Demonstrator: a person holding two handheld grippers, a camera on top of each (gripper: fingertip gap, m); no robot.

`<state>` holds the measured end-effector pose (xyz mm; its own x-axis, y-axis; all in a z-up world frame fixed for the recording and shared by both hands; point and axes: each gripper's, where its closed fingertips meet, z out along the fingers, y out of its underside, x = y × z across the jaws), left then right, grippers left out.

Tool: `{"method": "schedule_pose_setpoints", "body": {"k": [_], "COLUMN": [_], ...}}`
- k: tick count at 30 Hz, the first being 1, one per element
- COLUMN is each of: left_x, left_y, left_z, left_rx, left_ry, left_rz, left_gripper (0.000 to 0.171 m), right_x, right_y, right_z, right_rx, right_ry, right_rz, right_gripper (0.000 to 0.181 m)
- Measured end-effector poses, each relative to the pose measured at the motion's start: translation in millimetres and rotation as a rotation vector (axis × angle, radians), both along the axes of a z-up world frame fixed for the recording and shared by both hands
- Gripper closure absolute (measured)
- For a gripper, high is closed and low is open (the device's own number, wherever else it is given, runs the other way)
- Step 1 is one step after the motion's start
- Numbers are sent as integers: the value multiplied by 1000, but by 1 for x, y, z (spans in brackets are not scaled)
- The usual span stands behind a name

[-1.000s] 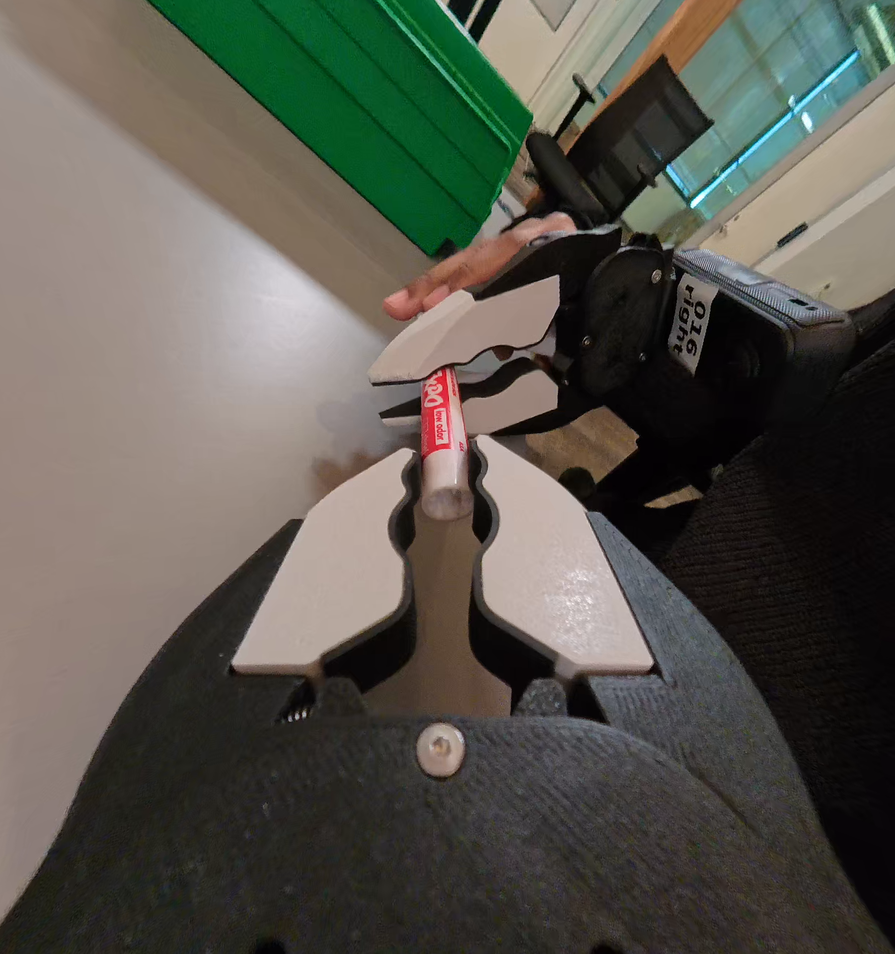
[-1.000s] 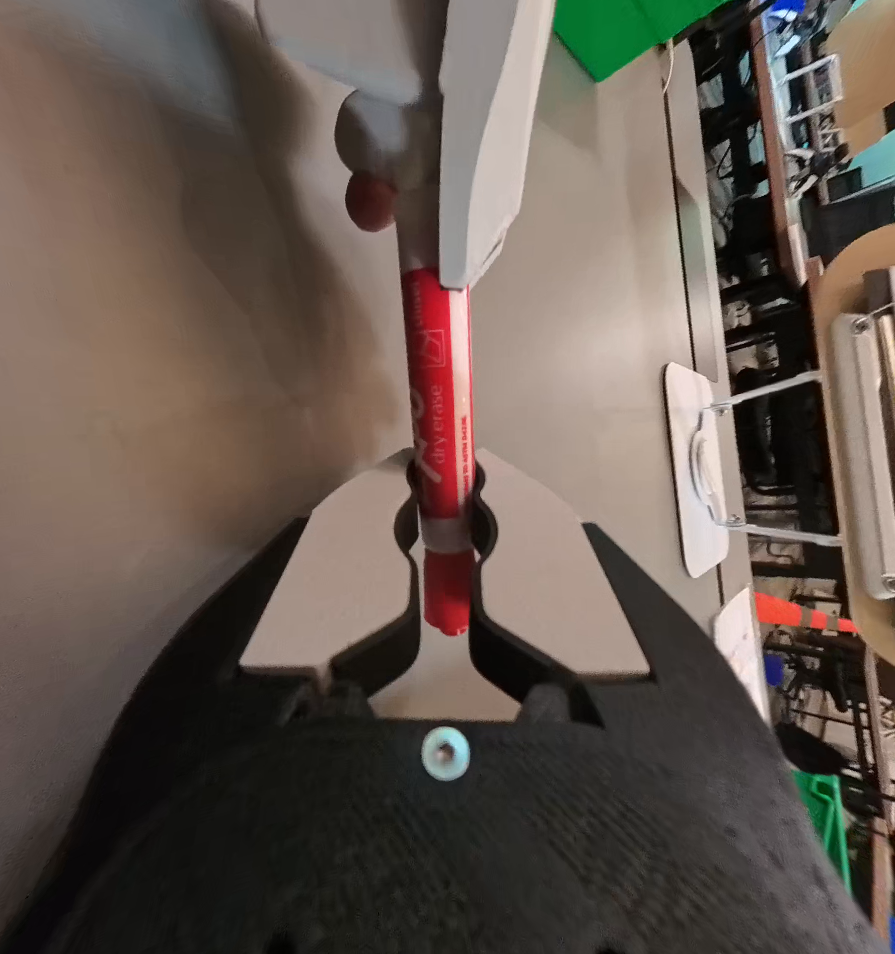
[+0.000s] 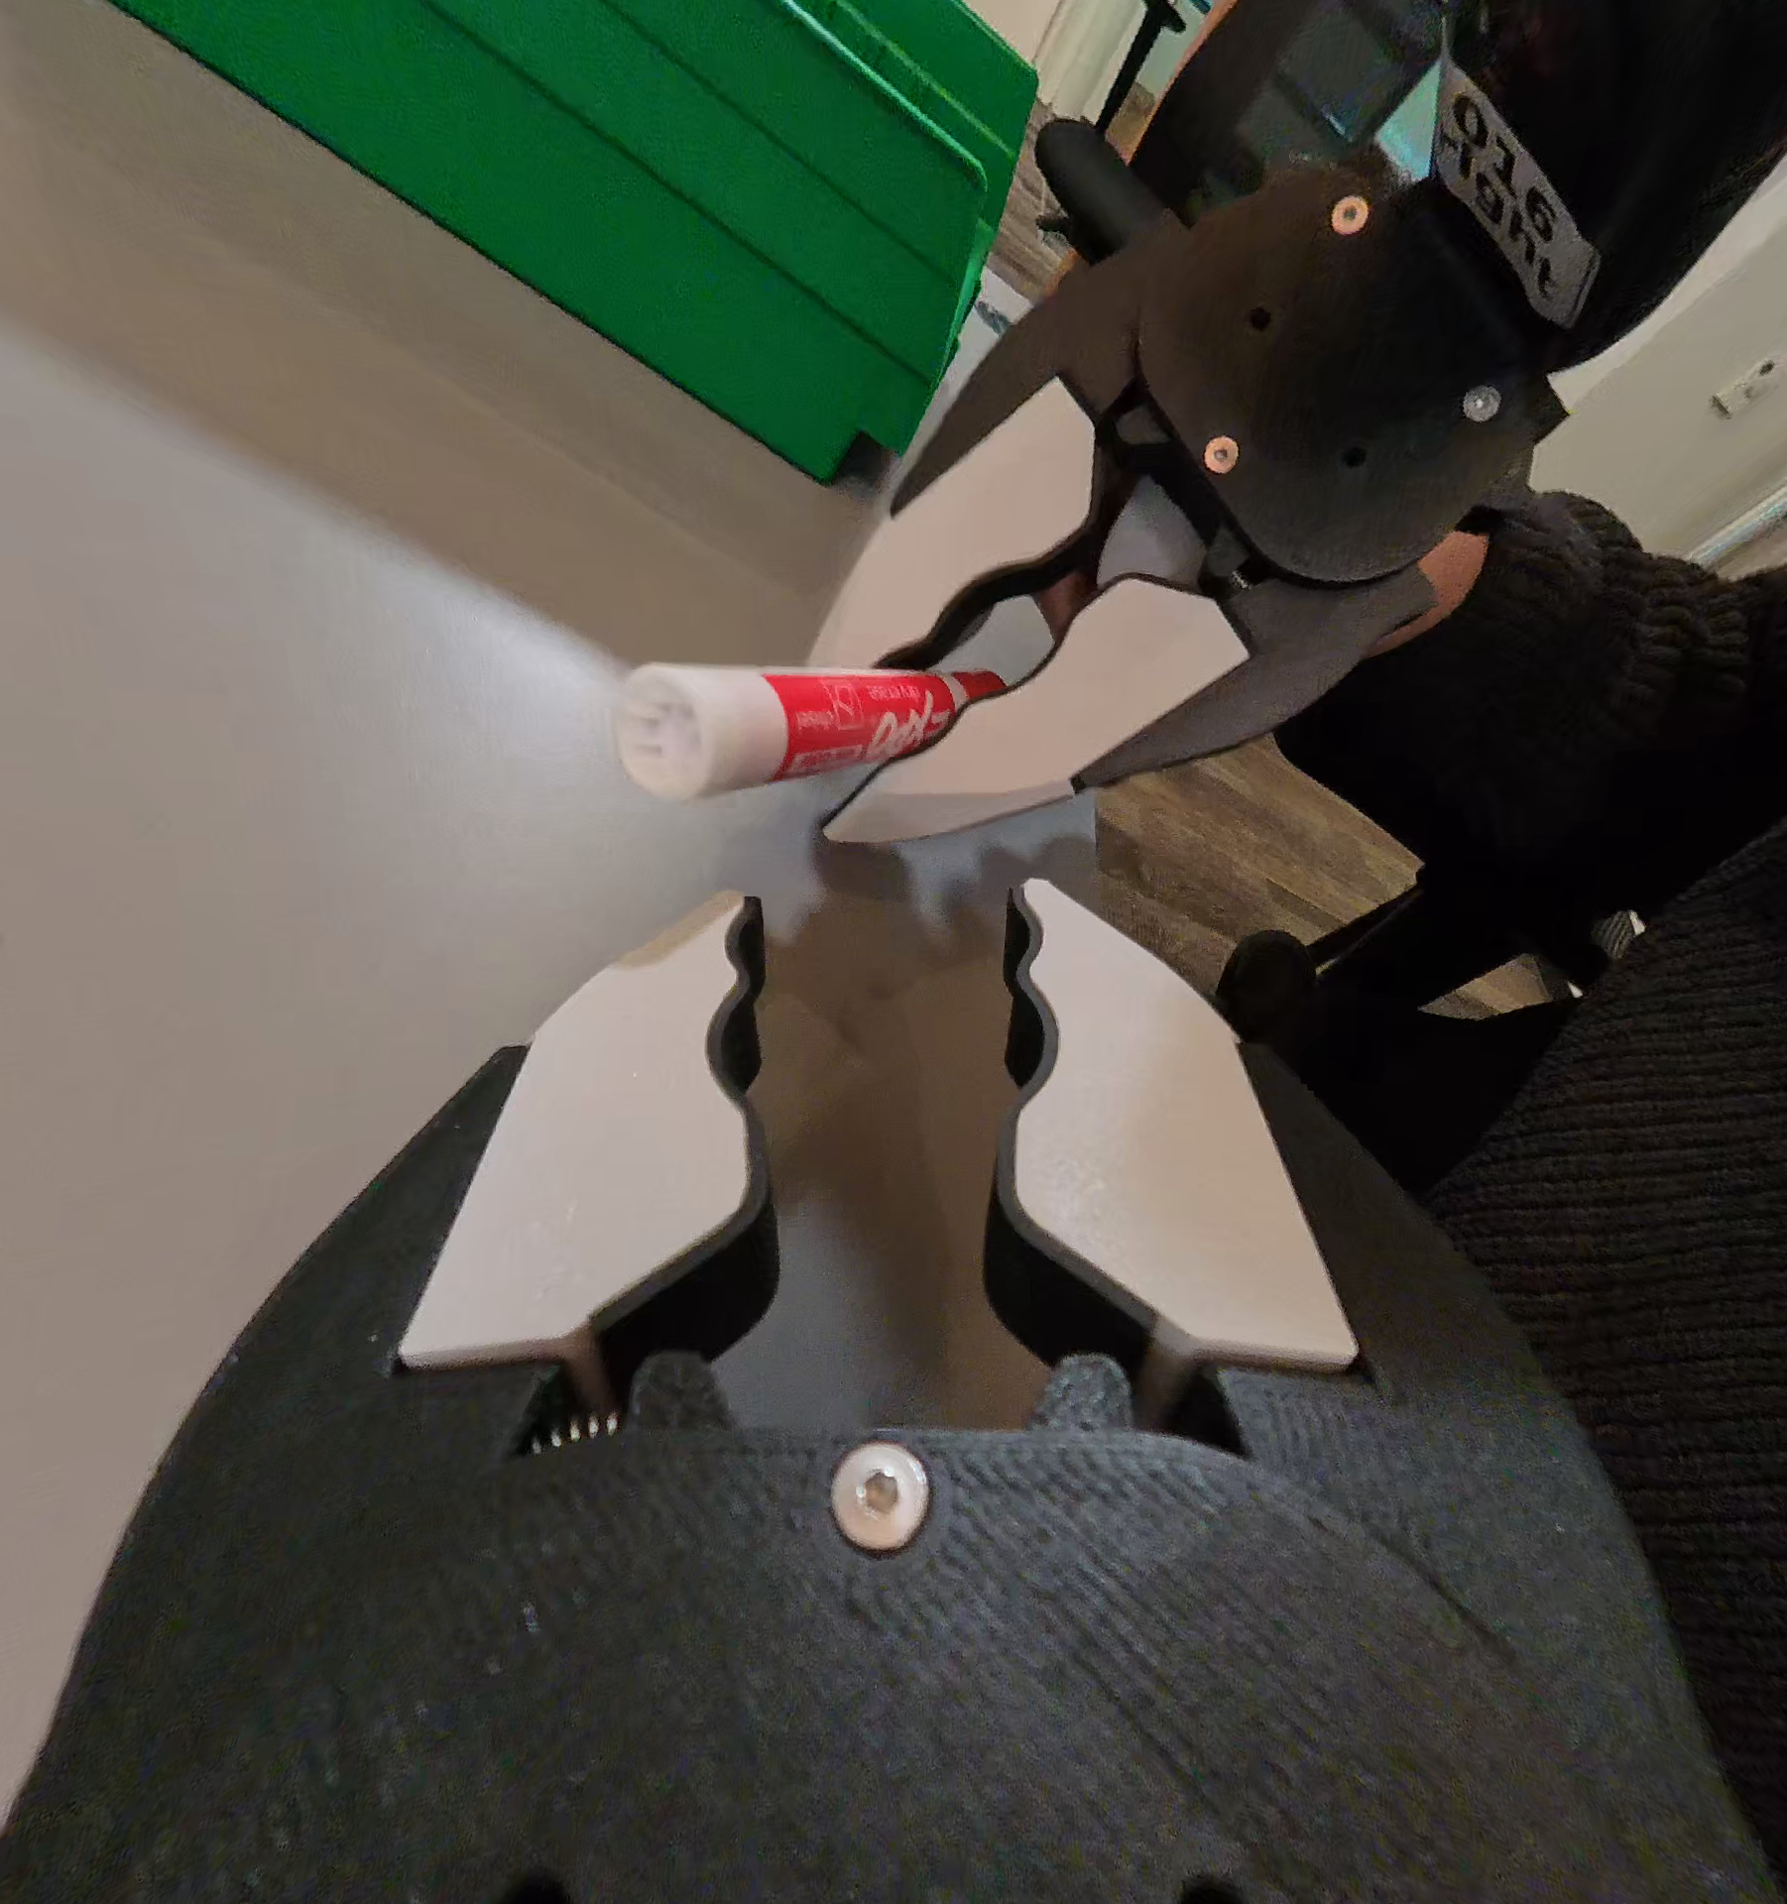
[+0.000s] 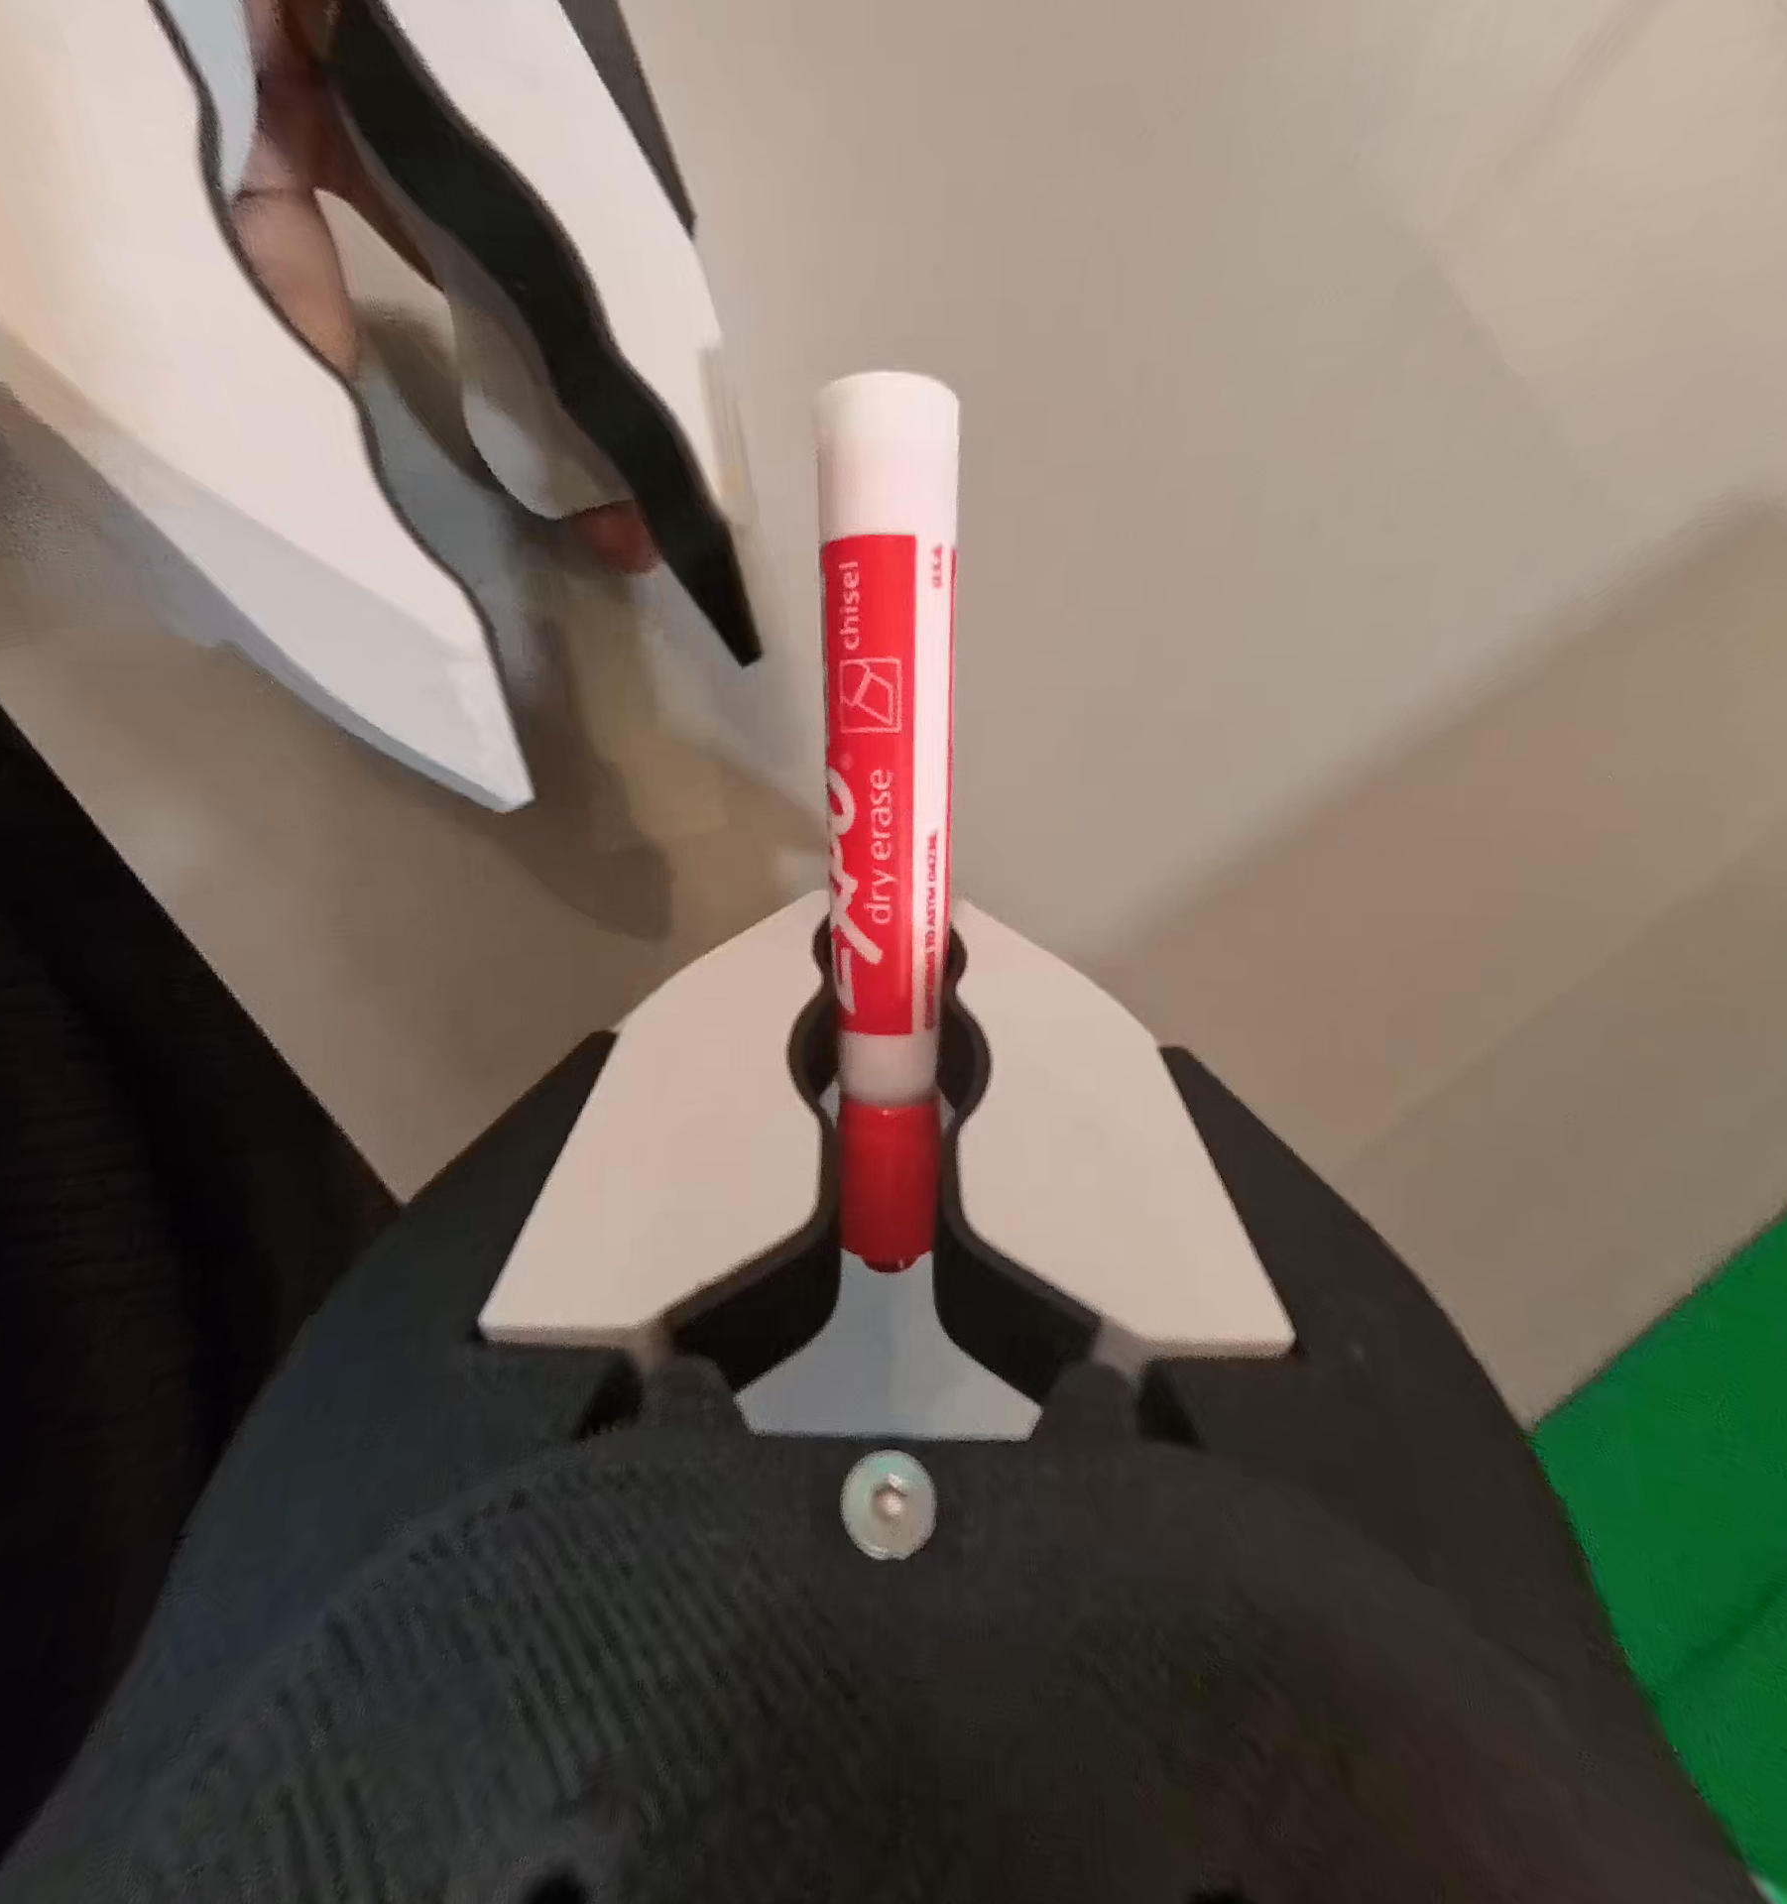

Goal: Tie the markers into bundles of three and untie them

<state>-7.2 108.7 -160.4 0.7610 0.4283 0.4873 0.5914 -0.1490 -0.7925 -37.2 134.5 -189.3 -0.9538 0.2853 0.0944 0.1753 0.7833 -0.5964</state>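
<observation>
A red and white marker (image 4: 884,783) with a red cap is clamped between the fingers of my right gripper (image 4: 884,927), cap end toward the gripper body and white end pointing forward. In the left wrist view the marker (image 3: 786,726) sticks out of the right gripper (image 3: 962,721) just ahead and above. My left gripper (image 3: 879,917) is open and empty, a short way below the marker and not touching it. The left gripper's fingers (image 4: 374,556) show at the upper left of the right wrist view, apart from the marker.
A pale grey table (image 3: 251,773) lies under both grippers. A green bin (image 3: 663,206) stands at the far side of the table; it also shows in the right wrist view (image 4: 1714,1525). A dark office chair (image 3: 1095,175) and wood floor (image 3: 1260,855) lie beyond the table edge. My hands' fingertips stand some 5 cm from each other.
My left gripper has opened and let go of the marker's white end, then drawn back. The right gripper keeps the marker and has swung it to a new angle.
</observation>
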Motion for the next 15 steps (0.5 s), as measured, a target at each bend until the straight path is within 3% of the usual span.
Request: {"method": "schedule_pose_setpoints", "body": {"k": [6, 15], "left_x": [-9, -3], "left_y": [-6, -1], "left_z": [7, 5], "left_rx": [34, 43], "left_ry": [17, -22], "left_rz": [62, 30], "left_gripper": [126, 131], "right_x": [12, 18], "right_y": [5, 18], "right_z": [-7, -6], "right_rx": [60, 193], "right_ry": [-83, -151], "right_rz": [23, 102], "right_gripper": [166, 166]}}
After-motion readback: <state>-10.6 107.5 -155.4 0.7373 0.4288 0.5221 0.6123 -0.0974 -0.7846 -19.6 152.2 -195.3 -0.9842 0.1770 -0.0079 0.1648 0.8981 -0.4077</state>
